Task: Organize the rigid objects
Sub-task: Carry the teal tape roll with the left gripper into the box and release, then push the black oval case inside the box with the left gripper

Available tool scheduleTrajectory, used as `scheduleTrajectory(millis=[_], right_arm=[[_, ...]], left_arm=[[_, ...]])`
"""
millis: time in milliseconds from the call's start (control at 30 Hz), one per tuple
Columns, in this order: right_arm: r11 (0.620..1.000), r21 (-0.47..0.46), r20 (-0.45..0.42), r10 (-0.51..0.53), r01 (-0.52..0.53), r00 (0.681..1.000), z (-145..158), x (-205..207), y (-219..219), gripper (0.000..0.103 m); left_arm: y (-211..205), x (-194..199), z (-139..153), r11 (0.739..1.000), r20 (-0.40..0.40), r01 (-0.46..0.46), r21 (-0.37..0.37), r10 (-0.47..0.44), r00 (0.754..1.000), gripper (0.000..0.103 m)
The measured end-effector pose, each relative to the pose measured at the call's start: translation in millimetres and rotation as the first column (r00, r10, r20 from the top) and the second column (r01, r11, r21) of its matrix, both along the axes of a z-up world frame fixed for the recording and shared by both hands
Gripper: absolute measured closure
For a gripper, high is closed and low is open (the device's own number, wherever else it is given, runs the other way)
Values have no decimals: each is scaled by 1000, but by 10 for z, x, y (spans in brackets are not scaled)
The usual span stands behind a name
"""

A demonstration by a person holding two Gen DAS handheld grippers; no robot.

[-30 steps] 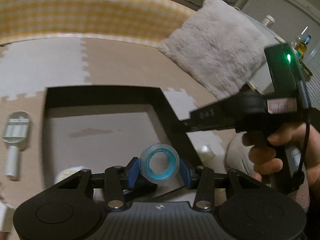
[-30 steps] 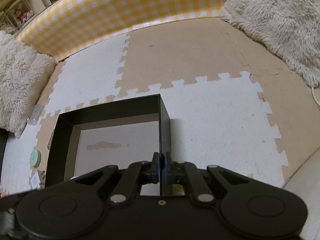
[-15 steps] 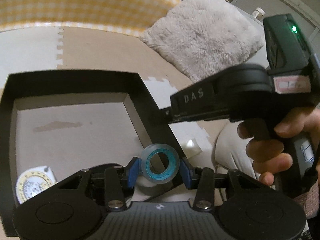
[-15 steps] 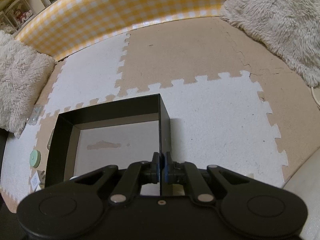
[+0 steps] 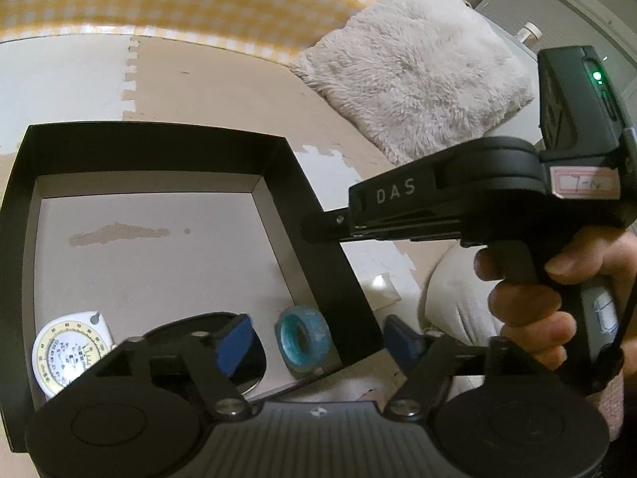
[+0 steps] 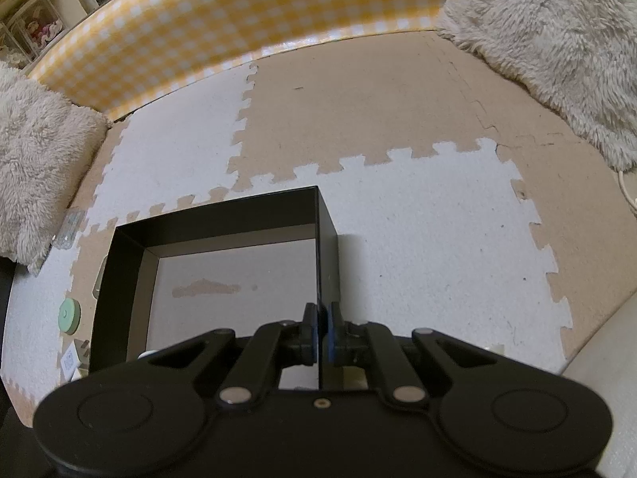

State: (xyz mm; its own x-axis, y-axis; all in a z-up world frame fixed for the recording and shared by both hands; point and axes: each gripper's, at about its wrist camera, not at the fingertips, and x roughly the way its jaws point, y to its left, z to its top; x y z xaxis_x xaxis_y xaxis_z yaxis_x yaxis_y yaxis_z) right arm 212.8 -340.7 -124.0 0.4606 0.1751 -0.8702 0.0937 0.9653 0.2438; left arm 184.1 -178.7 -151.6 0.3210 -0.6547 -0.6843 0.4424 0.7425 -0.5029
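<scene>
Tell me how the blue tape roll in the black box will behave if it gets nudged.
The blue tape roll stands on its rim, so a nudge would probably roll it or tip it flat. It sits near the black box wall, which should stop it. It looks small and hollow, likely light.

Premises: a home, most likely a living or play area. The floor (image 6: 398, 127) is laid with interlocking foam tiles in beige and white, jigsaw-edged. A low padded barrier (image 6: 247, 20) in yellow-and-white check borders the far side. Shaggy pale cushions (image 6: 557, 51) lie at both edges of the floor. Beyond the barrier stand shelves (image 6: 51, 12) with small household items; detail there is too small to identify. A black box (image 6: 330, 239) sits directly on the floor.
</scene>
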Motion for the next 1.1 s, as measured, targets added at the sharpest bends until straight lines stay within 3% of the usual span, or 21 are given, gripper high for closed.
scheduleTrajectory(millis=[200, 633, 700, 967, 1100], right_arm=[[1000, 3, -1, 0, 0, 1000, -2, -4, -3, 97], [1000, -2, 2, 3, -3, 1000, 1, 0, 3, 97], [1000, -3, 2, 4, -4, 1000, 1, -1, 4, 97], [1000, -2, 2, 3, -3, 1000, 0, -1, -3, 97], [1000, -3, 2, 3, -3, 1000, 1, 0, 6, 98]], left_arm=[[-15, -19, 96, 999, 39, 27, 35, -28, 999, 13], [168, 93, 135, 991, 56, -44, 129, 37, 998, 11], [169, 112, 143, 988, 55, -37, 150, 29, 998, 6], [98, 116, 92, 959, 88, -7, 285, -19, 996, 5], [111, 156, 52, 957, 77, -21, 289, -2, 997, 4]])
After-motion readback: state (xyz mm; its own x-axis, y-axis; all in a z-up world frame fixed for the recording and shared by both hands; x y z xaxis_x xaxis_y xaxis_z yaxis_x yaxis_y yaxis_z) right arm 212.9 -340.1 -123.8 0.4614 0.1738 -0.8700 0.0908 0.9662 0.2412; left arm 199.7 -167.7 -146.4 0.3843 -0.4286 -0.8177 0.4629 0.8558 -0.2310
